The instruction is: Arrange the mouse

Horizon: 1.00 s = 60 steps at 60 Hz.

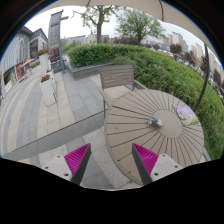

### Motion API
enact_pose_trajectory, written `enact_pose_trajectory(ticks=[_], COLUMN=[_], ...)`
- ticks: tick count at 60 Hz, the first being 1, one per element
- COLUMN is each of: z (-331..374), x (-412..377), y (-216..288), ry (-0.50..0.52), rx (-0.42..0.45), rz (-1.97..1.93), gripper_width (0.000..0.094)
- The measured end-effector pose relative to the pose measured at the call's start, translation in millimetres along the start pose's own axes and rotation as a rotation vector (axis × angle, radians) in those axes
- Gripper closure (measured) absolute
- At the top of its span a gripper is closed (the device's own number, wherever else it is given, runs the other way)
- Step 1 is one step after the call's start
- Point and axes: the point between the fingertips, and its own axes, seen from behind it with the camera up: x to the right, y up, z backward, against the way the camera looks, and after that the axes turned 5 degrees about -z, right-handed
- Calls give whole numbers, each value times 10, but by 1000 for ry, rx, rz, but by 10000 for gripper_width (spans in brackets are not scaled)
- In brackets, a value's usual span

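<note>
A round table (135,140) of pale wooden slats stands just ahead of my fingers and to their right. A small grey rounded object (154,122) lies at its middle; I cannot tell if it is the mouse or the table's hub. My gripper (112,160) hangs above the paving at the table's near edge. It is open, and only paving and the table's rim show between the pads. The left pad (78,158) and the right pad (146,158) stand wide apart. The right fingertip overlaps the table's near rim.
A slatted wooden bench (116,76) stands beyond the table against a green hedge (160,62). A white post-like box (48,88) stands on the grey paving (40,115) to the left. Buildings and trees lie far behind.
</note>
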Motion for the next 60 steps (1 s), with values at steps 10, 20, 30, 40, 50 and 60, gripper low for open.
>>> enact_pose_trajectory(ticks=[10, 20, 30, 40, 50, 60], z=[-141, -234, -482, -923, -1449, -1972], x=[729, 1360, 1726, 2043, 2323, 2583], y=[-15, -152, -256, -238, -80, 83], ry=[-86, -178, -211, -227, -233, -232], rx=[15, 33, 48, 89, 126, 148], rz=[-74, -137, -177, -181, -178, -166], gripper_width=[94, 80, 78, 78, 77, 88])
